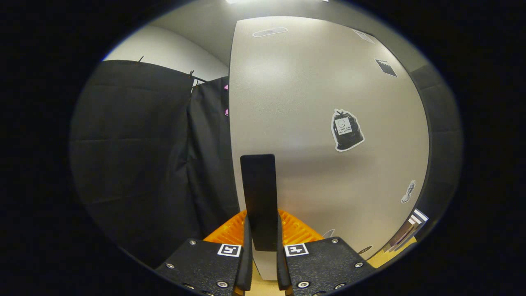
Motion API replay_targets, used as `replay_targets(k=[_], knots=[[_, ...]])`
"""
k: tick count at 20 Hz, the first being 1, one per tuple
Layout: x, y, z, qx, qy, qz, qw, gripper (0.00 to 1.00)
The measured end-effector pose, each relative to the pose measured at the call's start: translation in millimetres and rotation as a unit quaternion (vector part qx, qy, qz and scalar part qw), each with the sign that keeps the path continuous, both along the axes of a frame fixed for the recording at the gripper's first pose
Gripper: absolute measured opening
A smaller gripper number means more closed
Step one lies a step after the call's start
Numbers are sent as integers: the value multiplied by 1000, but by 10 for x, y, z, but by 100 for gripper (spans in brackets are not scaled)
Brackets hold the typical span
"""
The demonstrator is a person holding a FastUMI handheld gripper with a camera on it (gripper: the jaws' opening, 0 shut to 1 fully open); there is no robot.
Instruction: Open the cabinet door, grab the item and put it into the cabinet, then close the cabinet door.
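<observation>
Two fingers of my gripper point(261, 263) are drawn nearly together, pressing from left and right on the dark upright handle point(259, 197) of the cabinet door point(320, 102), so the handle stands right between them and rises well past their tips. The door itself is a pale, matte panel just beyond the fingers, spreading up and off to the right; its left edge runs almost straight up from the handle. Behind the handle, close to my fingers, I see something orange and ribbed point(296, 230), partly hidden; I cannot tell what it is. To the left of the door hangs the black cloth point(139, 144) of the booth wall, farther back.

On the door, right of the handle, is a sticker shaped like a black bag point(347, 130) with a small white label; its writing is too small for me to read. A smaller pale sticker point(408, 192) sits lower and farther right, and a dark patch point(386, 68) higher up.
</observation>
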State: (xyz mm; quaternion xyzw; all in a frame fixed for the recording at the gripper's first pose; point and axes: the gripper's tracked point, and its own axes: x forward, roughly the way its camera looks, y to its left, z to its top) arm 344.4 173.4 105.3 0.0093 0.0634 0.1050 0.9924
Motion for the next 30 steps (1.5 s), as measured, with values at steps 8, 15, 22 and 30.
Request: replay_targets(k=[8, 15, 22, 30], knots=[[-441, -79, 89, 7, 13, 60, 998, 24], [-732, -257, 147, 4, 25, 81, 996, 22], [-1085, -533, 184, 8, 23, 87, 996, 22], [-1390, -906, 211, 14, 25, 69, 997, 22]])
